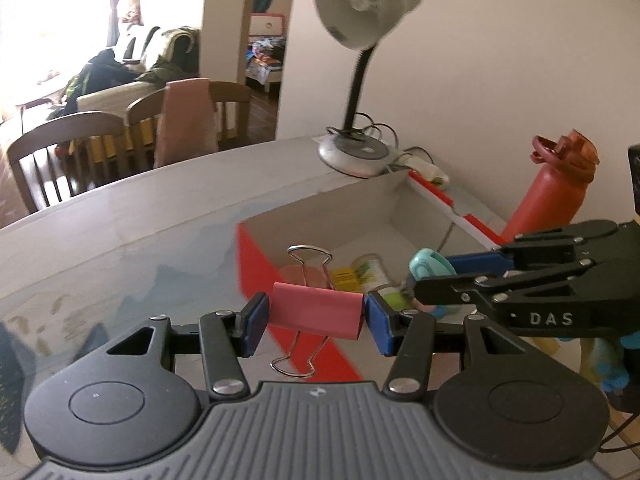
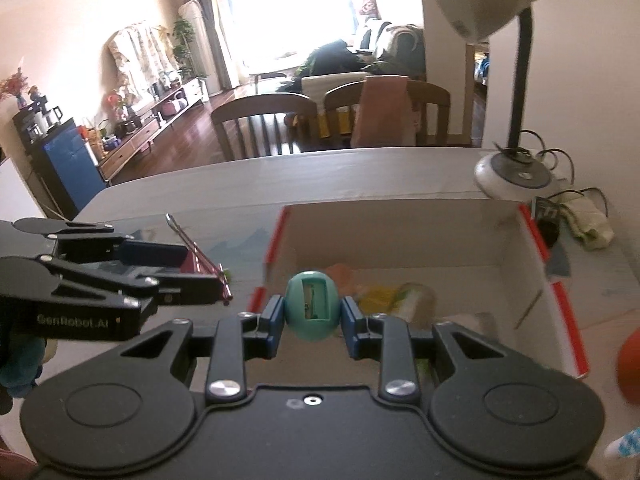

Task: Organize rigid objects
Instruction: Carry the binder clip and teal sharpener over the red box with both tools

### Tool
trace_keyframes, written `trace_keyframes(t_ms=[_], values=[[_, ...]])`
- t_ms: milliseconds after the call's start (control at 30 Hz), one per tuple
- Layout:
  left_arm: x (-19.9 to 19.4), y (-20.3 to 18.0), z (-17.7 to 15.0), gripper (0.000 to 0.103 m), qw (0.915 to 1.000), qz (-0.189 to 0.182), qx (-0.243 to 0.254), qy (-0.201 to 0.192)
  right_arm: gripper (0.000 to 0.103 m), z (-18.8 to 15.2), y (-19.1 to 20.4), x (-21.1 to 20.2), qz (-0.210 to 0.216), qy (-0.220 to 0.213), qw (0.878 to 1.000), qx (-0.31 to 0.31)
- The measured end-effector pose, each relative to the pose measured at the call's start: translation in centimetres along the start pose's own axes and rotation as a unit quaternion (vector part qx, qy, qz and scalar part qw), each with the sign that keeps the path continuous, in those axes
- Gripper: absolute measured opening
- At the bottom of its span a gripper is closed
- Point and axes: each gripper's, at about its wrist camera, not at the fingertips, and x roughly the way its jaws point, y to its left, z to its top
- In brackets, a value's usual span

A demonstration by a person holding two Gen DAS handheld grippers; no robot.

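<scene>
Binder clip (image 1: 316, 314), pink with shiny wire handles, sits sideways between the left gripper (image 1: 316, 320) pads, squeezed tight; one handle points up, one down. Right gripper (image 2: 312, 312) pinches a smooth teal egg-shaped sharpener (image 2: 313, 306), standing tall. Both hang over the white cardboard box (image 2: 400, 232) with red edges.

Items in box (image 2: 400, 240) blurred; bottle (image 2: 632, 364) cut by edge.
</scene>
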Motion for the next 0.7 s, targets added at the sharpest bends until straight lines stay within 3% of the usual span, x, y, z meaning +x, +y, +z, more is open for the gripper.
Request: trace_keyframes(t_ms=[333, 700], values=[[4.8, -4.8, 1.6, 0.052, 0.9992, -0.015, 0.028, 0.026, 0.029, 1.0, -5.0, 1.4, -0.021, 0.006, 1.000, 0.010], [9.7, -6.9, 2.0, 0.052, 0.9962, -0.005, 0.038, 0.078, 0.029, 1.8, -9.9, 5.0, -0.043, 0.036, 0.998, 0.034]])
